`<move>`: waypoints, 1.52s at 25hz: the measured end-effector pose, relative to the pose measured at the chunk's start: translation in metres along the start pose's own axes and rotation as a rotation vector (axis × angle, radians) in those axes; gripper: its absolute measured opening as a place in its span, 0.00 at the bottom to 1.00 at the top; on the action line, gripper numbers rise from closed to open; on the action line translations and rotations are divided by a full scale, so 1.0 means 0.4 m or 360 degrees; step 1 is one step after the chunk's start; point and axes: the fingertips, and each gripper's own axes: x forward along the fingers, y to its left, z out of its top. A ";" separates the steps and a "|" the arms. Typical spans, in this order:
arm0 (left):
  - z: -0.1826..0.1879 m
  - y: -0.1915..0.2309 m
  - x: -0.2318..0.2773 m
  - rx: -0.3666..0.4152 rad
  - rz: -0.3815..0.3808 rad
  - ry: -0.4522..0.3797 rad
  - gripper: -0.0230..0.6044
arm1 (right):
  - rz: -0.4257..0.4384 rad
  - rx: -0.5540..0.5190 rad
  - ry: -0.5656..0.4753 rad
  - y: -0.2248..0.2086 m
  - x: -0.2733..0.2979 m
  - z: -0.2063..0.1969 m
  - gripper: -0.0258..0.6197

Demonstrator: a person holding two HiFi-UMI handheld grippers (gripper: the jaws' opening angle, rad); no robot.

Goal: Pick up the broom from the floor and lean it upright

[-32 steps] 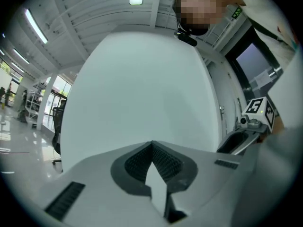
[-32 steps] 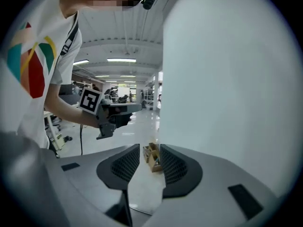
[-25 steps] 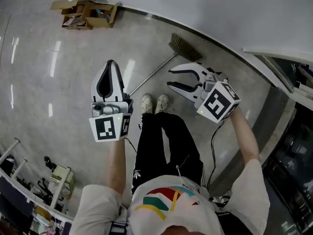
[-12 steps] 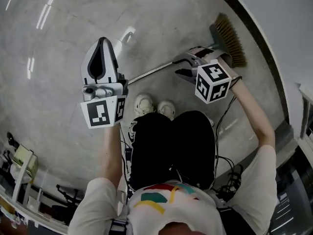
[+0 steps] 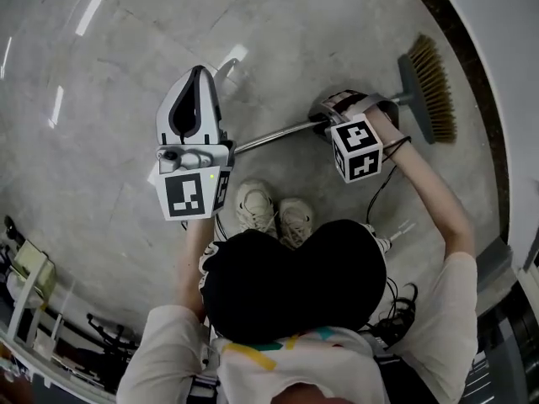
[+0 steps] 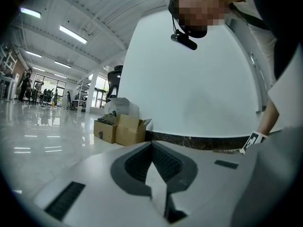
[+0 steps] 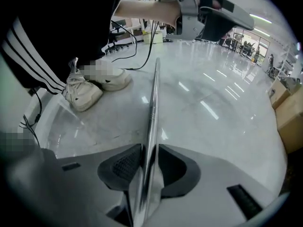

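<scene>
- the right gripper has come down to the broom, which lies flat on the floor with its brush head near the foot of the wall.
- in the right gripper view the metal handle runs straight between the two fingers. they are closing on it, but thin gaps show on both sides, so i judge the grip is not yet made.
- the left gripper hangs over the floor above the free end of the handle. its fingers are closed together with nothing between them.
- for the task, this looks like the very start of the pick-up: the broom is not lifted at all, and it is not leaning on anything.
- compared with a second ago:
  - then, the person stood tall and both grippers were held high in the air. the right fingers were spread wide with nothing between them.
  - now, the person is bent low over the shoes, and the floor fills more of the head view.
  - half a second ago the right gripper was already near the handle. it now sits closer to the brush head and straddles the handle.
  - the broom seems to lie where it was on the floor, though the head camera has moved.
</scene>
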 end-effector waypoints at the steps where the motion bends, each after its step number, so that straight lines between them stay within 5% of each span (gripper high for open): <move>1: 0.004 -0.002 0.000 0.0014 -0.0011 0.0002 0.11 | 0.0002 0.0005 0.0013 -0.003 -0.001 0.002 0.23; 7: 0.085 -0.004 0.017 0.0029 -0.0078 -0.0081 0.11 | -0.0057 0.0171 -0.0031 -0.056 -0.045 -0.004 0.18; 13: 0.314 0.056 0.009 0.0158 -0.0030 -0.0247 0.11 | -0.0554 0.0573 -0.0146 -0.277 -0.344 -0.017 0.18; 18: 0.560 0.061 0.012 0.0150 -0.0072 -0.0422 0.11 | -0.1006 0.0949 -0.0354 -0.348 -0.676 -0.042 0.18; 24: 0.776 -0.059 0.059 0.0164 -0.0282 -0.0604 0.11 | -0.1457 0.1466 -0.0729 -0.288 -0.942 -0.084 0.18; 28: 0.867 -0.212 0.084 0.0180 -0.0508 -0.0690 0.11 | -0.1943 0.1892 -0.0969 -0.179 -1.087 -0.168 0.18; 32: 0.879 -0.358 0.103 0.0200 -0.0696 -0.0666 0.11 | -0.2457 0.2313 -0.1162 -0.021 -1.148 -0.263 0.18; 38: 0.831 -0.512 0.121 0.0225 -0.0909 -0.0610 0.11 | -0.2900 0.2487 -0.1197 0.078 -1.193 -0.307 0.18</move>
